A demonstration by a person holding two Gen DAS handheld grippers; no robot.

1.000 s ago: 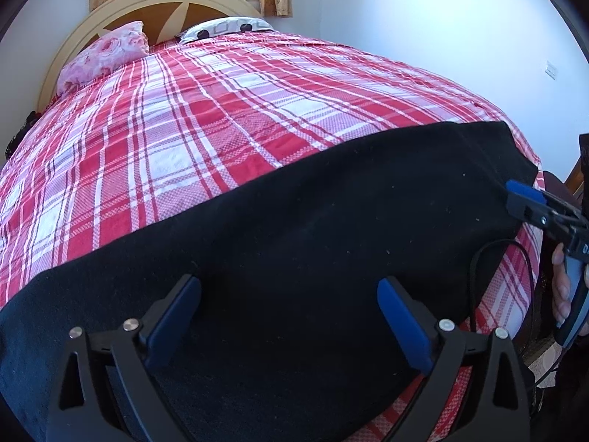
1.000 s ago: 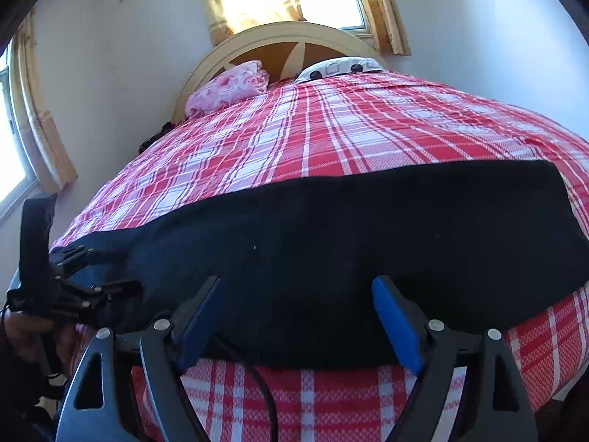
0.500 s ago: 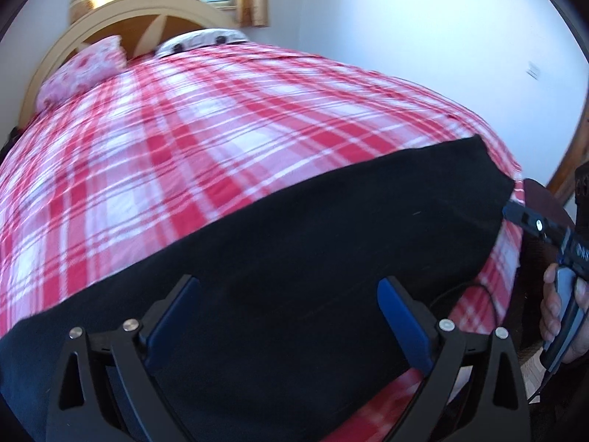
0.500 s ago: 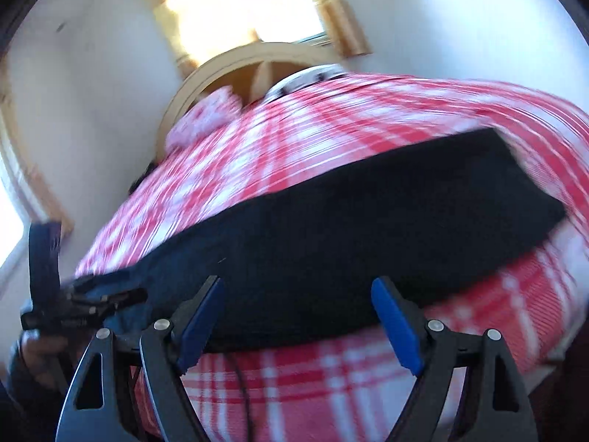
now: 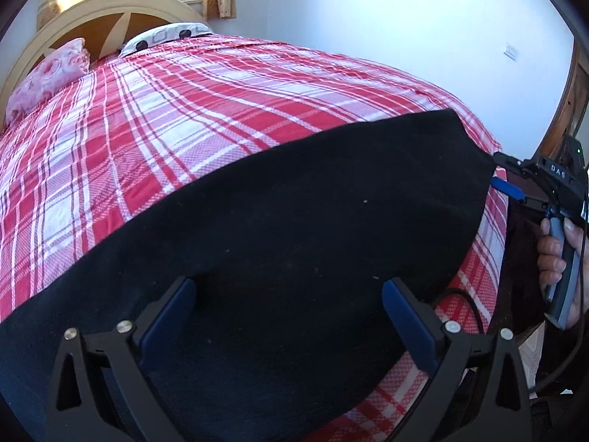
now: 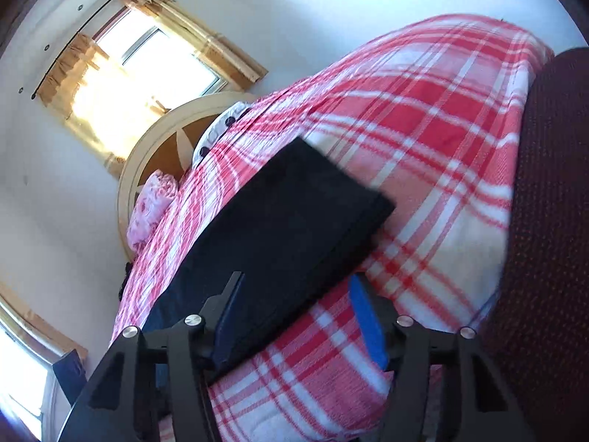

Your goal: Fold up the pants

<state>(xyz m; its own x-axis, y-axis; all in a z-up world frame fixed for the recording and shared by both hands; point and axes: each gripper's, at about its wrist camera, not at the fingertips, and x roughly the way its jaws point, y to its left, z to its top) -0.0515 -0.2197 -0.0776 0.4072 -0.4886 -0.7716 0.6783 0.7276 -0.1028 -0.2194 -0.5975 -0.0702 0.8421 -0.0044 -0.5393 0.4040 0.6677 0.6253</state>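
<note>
Black pants (image 5: 294,228) lie flat in a long band across the foot of a bed with a red and white plaid cover (image 5: 184,110). My left gripper (image 5: 291,320) is open just above the middle of the band, holding nothing. My right gripper (image 6: 298,316) is open at the pants' right end (image 6: 294,217), tilted, with one blue finger (image 6: 364,316) beside the cloth edge. The right gripper also shows in the left wrist view (image 5: 508,180), at the far right tip of the pants, held by a hand.
A cream arched headboard (image 5: 110,11) with a pink pillow (image 5: 48,77) stands at the far end under a bright window. A dark maroon surface (image 6: 545,221) lies right of the bed edge. A white wall runs along the right.
My right gripper has swung and tilted toward the right end of the pants. My left gripper stayed over the middle, shifting slightly.
</note>
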